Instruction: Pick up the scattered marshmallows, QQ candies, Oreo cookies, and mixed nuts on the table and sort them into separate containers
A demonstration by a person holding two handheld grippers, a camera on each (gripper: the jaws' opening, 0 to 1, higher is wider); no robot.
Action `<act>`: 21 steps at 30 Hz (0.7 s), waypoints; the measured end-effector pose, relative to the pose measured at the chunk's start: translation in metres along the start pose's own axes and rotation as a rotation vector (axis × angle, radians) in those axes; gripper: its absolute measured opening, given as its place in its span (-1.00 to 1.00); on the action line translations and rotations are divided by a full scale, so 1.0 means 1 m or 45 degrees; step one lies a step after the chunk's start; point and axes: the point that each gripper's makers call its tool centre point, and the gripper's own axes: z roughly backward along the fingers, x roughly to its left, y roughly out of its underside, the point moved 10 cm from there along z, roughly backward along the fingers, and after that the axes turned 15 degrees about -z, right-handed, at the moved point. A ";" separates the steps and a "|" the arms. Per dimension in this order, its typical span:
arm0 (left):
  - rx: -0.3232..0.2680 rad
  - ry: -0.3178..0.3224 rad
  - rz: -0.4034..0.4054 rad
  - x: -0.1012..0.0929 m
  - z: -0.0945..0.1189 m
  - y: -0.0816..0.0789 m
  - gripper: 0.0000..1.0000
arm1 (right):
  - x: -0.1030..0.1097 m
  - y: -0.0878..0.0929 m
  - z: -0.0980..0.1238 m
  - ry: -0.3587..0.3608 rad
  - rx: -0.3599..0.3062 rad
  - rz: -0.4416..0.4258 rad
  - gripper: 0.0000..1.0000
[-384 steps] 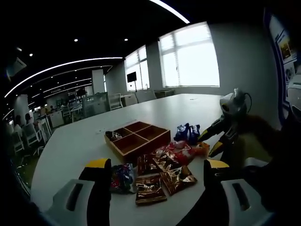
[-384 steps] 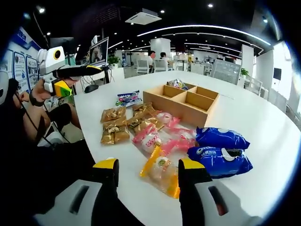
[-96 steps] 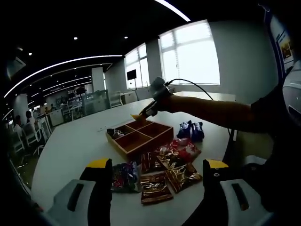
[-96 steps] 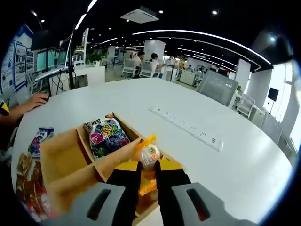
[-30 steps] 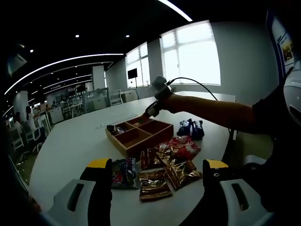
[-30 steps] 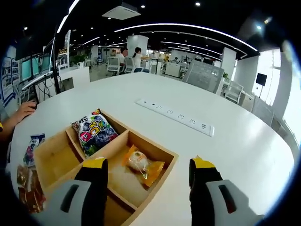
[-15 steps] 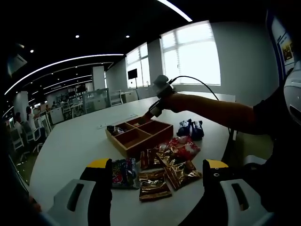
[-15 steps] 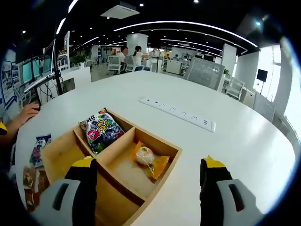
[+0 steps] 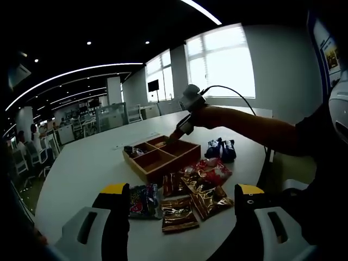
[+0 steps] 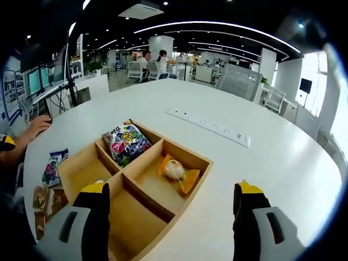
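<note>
Left gripper view: the left gripper (image 9: 179,204) hangs with jaws wide apart and nothing between them, low over the white table (image 9: 81,163). Just past its tips lie a colourful QQ candy packet (image 9: 142,200) at 11 o'clock, brown foil nut packets (image 9: 190,201) at 12, and red-pink packets (image 9: 213,169) beyond them. Two blue Oreo packets (image 9: 220,149) sit at 1 o'clock, beside the wooden four-compartment tray (image 9: 161,155). The right gripper (image 9: 182,128) hovers over the tray's far side.

Right gripper view: the right gripper (image 10: 171,206) is spread open and empty above the tray (image 10: 179,209). An orange-wrapped marshmallow packet (image 10: 178,171) lies in the compartment at 12 o'clock; a QQ candy packet (image 10: 126,142) fills the one at 10 o'clock; the two nearer compartments look empty.

Judged step: the drop is finished. Next, a gripper should go to the loose pile for another packet.

Compared with 3.2 seconds ago, the orange packet has left the right jaws and now rests in the tray.
</note>
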 end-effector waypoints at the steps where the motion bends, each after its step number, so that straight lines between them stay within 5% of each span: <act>1: 0.001 0.000 -0.001 0.000 0.000 0.000 0.65 | 0.001 0.001 0.002 -0.007 -0.005 -0.002 0.80; 21: 0.001 -0.007 -0.003 0.001 0.001 -0.001 0.65 | 0.023 0.019 0.064 -0.073 -0.111 0.022 0.80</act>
